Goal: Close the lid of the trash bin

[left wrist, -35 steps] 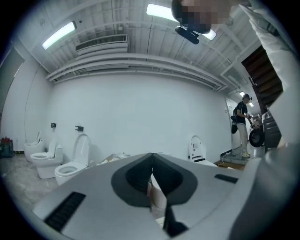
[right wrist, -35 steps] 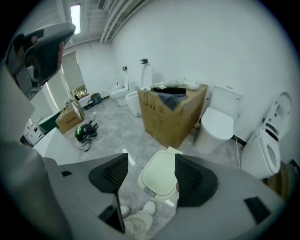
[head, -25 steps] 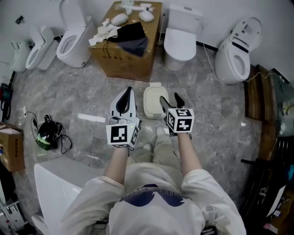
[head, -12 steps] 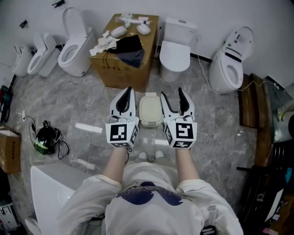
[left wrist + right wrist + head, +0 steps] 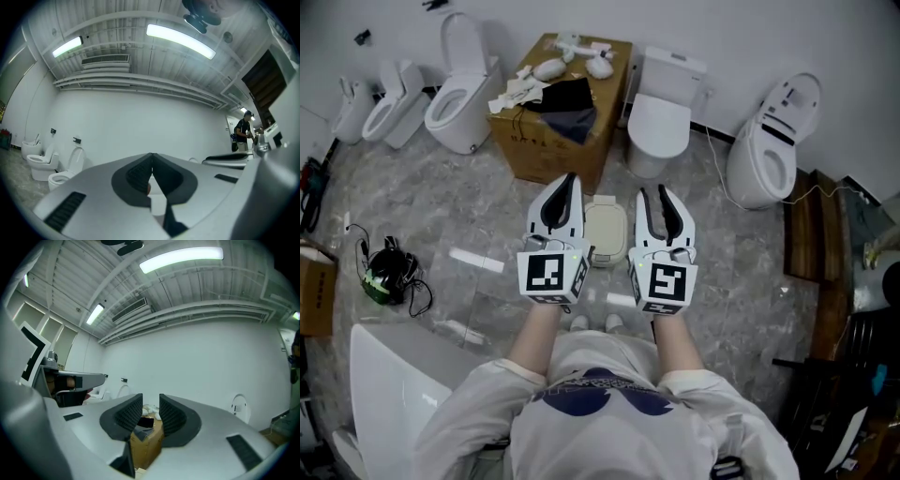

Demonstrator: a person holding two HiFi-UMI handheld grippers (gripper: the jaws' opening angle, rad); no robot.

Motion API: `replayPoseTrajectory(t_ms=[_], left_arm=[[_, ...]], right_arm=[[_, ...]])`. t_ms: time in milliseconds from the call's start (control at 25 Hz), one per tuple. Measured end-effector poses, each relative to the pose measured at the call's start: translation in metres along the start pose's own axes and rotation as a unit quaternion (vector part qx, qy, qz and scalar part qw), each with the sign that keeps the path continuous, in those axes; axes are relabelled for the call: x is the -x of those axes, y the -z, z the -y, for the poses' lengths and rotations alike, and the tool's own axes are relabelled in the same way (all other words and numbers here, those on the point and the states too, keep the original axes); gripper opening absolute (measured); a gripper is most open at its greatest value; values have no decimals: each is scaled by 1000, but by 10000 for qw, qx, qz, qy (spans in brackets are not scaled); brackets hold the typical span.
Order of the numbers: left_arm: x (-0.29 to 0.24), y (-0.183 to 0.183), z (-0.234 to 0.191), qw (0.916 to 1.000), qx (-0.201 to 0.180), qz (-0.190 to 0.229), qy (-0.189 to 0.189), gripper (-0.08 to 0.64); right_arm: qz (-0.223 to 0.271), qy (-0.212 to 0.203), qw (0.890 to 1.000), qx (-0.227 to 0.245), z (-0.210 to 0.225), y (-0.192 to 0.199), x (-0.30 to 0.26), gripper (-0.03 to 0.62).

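4 white glossy ceramic toilets (image 5: 457, 92) along wall | 1 brown cardboard box (image 5: 546, 141) | 1 left gripper (image 5: 570, 181), smooth grey jaws together, empty | 1 cream rounded-rectangular plastic trash bin (image 5: 606, 231), lid down, on veined marble floor (image 5: 459, 197) between grippers | 1 right gripper (image 5: 654, 192), ribbed jaws closing, nothing between

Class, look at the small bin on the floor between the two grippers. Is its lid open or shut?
Shut: in the head view the lid lies flat over the bin, no opening showing.
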State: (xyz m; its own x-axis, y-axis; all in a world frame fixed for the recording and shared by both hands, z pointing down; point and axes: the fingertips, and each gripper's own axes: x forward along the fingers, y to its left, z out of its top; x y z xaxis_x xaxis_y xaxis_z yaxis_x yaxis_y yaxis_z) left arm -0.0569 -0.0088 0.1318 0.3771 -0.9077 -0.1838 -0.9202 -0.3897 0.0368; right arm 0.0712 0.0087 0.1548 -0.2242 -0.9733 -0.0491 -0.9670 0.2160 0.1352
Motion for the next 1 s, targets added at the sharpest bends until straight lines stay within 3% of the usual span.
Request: replayPoseTrajectory(t_ms=[120,160,760,1000], left_arm=[[2,-1,7,10000,-54,13,20,0],[2,-2,8,10000,-56,19,14,0],[1,-8,14,9999,-116,106,11,0],[1,-11,14,9998,-123,149,8,0]], right_arm=[[89,119,9999,23,3,-3,4,19],[106,113,9999,37,2,-3,4,8],[381,62,9990,-209,7,-15,5,8],[83,311,9995,45,12,-12,8,6]])
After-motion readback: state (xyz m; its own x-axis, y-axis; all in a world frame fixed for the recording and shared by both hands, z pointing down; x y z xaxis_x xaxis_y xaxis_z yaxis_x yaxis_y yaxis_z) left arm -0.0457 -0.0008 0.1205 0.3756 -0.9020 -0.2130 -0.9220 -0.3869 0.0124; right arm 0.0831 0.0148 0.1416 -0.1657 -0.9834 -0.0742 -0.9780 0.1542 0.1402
